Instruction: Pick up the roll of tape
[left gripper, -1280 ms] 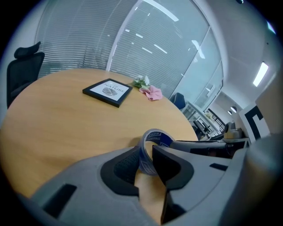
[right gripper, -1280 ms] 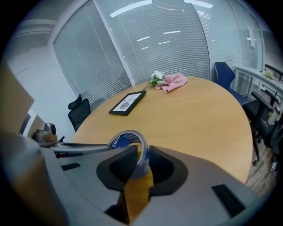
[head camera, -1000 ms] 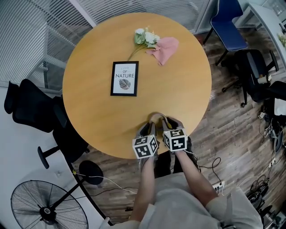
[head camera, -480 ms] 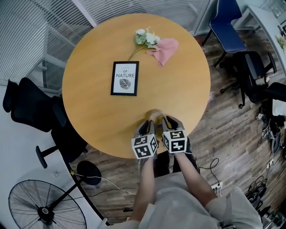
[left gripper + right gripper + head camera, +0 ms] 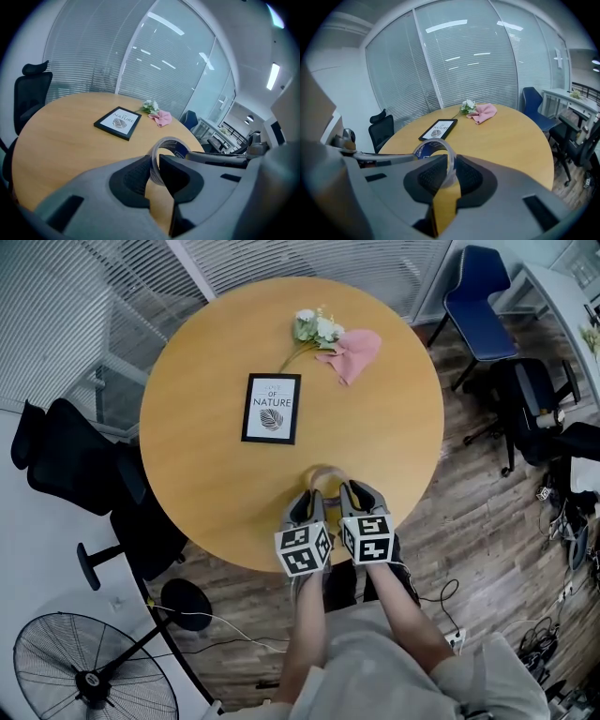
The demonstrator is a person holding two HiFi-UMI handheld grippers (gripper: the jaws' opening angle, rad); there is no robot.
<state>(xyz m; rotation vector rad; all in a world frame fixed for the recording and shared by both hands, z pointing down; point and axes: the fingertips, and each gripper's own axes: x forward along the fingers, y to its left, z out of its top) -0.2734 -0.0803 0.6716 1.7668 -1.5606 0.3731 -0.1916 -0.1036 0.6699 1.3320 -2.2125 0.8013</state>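
Observation:
The roll of tape (image 5: pixel 324 475) is a clear ring with a dark printed core, held just above the round wooden table (image 5: pixel 202 465) near its front edge. My left gripper (image 5: pixel 313 499) pinches the ring's left wall. My right gripper (image 5: pixel 346 493) pinches its right wall. In the left gripper view the tape (image 5: pixel 172 143) stands upright with its wall between the pads. In the right gripper view the tape (image 5: pixel 431 146) is clamped the same way. Both pairs of jaws have just been closing onto the tape.
A black picture frame (image 5: pixel 272 408) lies mid-table. White flowers (image 5: pixel 316 328) and a pink cloth (image 5: pixel 357 347) lie at the far edge. Black chairs (image 5: pixel 70 474) stand left, a blue chair (image 5: pixel 477 298) back right, a floor fan (image 5: pixel 84 676) lower left.
Both grippers have risen a little off the table with the tape between them. The head view has shifted slightly.

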